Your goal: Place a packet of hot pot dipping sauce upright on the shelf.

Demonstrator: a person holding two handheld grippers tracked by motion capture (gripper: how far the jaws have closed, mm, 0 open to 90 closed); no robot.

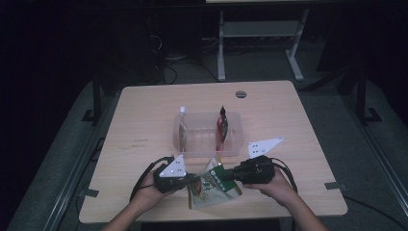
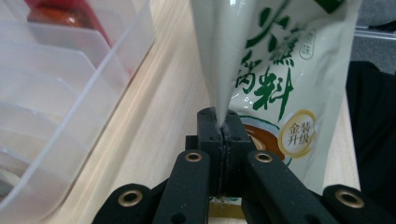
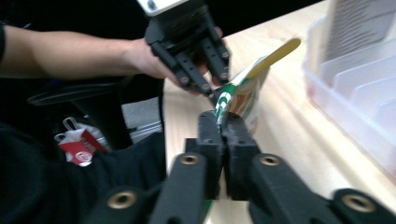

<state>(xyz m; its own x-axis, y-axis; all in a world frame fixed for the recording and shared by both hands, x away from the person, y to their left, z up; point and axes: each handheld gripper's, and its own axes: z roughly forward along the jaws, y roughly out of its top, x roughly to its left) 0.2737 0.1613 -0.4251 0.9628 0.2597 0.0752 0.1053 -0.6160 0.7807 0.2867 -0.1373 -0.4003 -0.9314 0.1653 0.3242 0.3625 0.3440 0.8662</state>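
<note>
- Both grippers hold the green-and-white sauce pouch (image 1: pixel 211 185) at the table's (image 1: pixel 144 125) near edge, about six o'clock from the clear divided bin (image 1: pixel 231 144).
- The left gripper (image 2: pixel 223 127) is clamped on one edge; the right gripper (image 3: pixel 223 122) pinches the opposite edge.
- Likely step: a two-handed lift; next, swing the pouch toward twelve o'clock into a free slot.
- The pouch's lower part is cut off in the left gripper view, and the bin's contents look dim.

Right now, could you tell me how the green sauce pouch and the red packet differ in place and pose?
The green sauce pouch sits outside the clear bin, near the table's front edge; the red packet stands upright inside it. Both grippers pinch the pouch; nothing touches the red packet. Both are soft food packs.
</note>
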